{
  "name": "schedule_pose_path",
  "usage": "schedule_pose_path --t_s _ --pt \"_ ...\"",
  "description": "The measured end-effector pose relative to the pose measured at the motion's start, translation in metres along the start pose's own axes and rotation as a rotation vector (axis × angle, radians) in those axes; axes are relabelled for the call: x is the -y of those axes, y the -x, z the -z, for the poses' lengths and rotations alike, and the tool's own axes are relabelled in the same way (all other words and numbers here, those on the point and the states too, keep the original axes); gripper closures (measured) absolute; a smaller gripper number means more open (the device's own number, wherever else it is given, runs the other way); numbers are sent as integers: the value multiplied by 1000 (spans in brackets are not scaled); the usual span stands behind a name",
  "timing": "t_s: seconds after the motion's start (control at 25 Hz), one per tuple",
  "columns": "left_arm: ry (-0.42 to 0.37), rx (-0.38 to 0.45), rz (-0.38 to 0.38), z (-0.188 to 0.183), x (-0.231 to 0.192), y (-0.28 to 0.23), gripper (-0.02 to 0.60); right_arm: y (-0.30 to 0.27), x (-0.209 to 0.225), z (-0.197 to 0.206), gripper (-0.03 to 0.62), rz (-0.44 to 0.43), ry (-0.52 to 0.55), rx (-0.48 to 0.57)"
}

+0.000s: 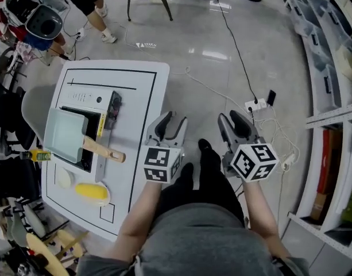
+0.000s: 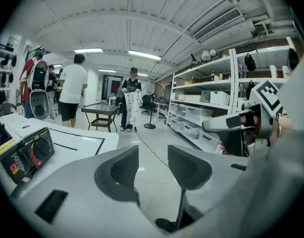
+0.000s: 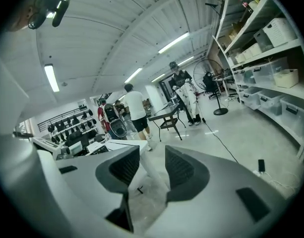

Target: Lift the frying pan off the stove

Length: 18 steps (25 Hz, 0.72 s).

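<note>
head view, looking down: a person stands beside a white table [image 1: 138,96] with a gripper in each hand; the frying pan [image 1: 65,132], pale and rectangular, sits on the stove [image 1: 113,109] at the table's left side; its wooden handle [image 1: 104,151] sticks out toward the person, the natural place to take hold; a yellow lump [image 1: 91,193] and a small white round thing [image 1: 65,178] lie on the table nearer the person, apart from the pan; the left gripper [image 1: 172,121] hangs just off the table's right edge, over the floor, well apart from the handle; the right gripper [image 1: 231,118] is further right, also over the floor; both point away from the person, roughly parallel, neither aimed at the pan.

left gripper view: the left gripper [image 2: 152,168] has its jaws parted with only floor between the pads, so it holds nothing; the stove's knob [image 2: 33,150] shows at the left, so the pan lies off to that side, out of this view.

right gripper view: the right gripper [image 3: 148,168] likewise stands released and empty; floor and what looks like a strip of table edge show between its jaws.

judgement: the lift is not yet begun; parted jaws suit an approach; the left gripper, being nearer, seems the likelier to take the handle; the pan's weight lies beyond the handle, so a firm grip close to the pan end would curb tipping.
</note>
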<state>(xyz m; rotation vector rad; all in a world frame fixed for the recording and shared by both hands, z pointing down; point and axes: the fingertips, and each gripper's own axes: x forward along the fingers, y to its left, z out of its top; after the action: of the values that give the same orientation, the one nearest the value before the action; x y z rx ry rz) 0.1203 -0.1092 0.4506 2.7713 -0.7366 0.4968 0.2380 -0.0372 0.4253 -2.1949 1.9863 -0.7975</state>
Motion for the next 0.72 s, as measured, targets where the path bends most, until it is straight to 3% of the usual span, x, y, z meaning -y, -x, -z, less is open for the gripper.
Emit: schedule_pose_path --t_s 0.16,0.36,0.72 --pt "41 22 -105 -10 -18 -14 410 -48 -4 -24 437 -147 49 -43" --pt "127 50 -301 -17 -44 -10 410 -107 -33 -43 437 -370 128 -133" --pt "267 80 -637 7 -75 52 410 -147 -120 -21 437 -722 206 -305"
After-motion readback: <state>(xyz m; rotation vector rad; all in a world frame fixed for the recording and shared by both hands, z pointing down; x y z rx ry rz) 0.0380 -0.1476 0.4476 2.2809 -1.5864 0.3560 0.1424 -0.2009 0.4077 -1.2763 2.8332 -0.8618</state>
